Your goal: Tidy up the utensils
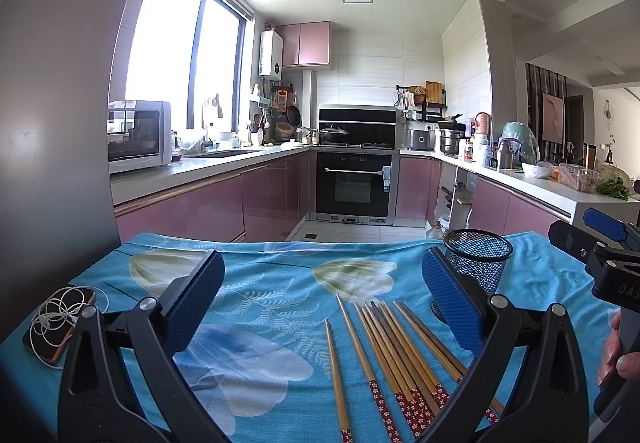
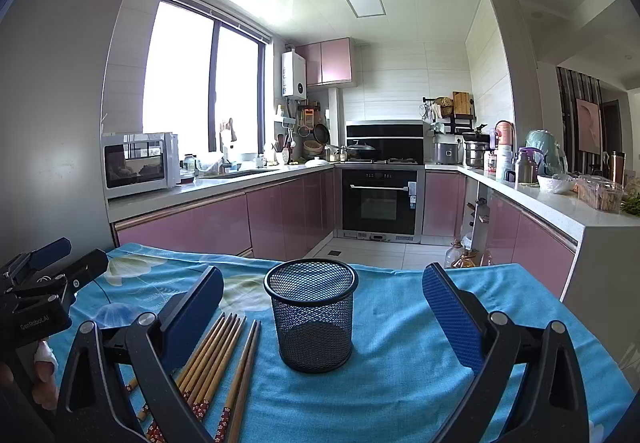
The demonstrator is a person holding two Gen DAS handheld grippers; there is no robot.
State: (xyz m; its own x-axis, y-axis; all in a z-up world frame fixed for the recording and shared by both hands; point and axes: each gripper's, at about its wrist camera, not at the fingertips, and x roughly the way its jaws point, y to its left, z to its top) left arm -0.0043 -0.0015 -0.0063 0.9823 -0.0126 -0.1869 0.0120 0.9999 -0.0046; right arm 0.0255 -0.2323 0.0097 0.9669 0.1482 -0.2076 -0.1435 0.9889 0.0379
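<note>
The left gripper [image 1: 322, 301] is held low and level over the near part of the table, its jaws wide apart with nothing between them but cloth and sticks below. Its fingers [image 1: 194, 305] are black plastic arms ending in flat blue pads with a fine woven grain. In the right wrist view, a thumb [image 2: 42, 363] wearing a white bandage shows at its handle on the far left.

A phone [image 1: 60, 327] wrapped in a white earphone cord lies at the table's left edge. The cloth [image 1: 272, 307] is soft turquoise fabric printed with pale tulips and fern fronds, slightly rumpled.

The chopsticks [image 1: 384, 355] lie flat on the cloth in a loose fan, tips pointing far, one set a little apart on the left. They are slim tan and darker brown wood, with red flower-patterned bands at the near ends.

The cup [image 2: 311, 313] stands upright just right of the chopsticks, apart from them: a round black wire-mesh cylinder with a solid rim, empty.

The right gripper [image 2: 322, 309] is also level and low, jaws wide, framing the cup without touching it. A hand [image 1: 618, 351] grips its handle at the right edge of the left wrist view.
</note>
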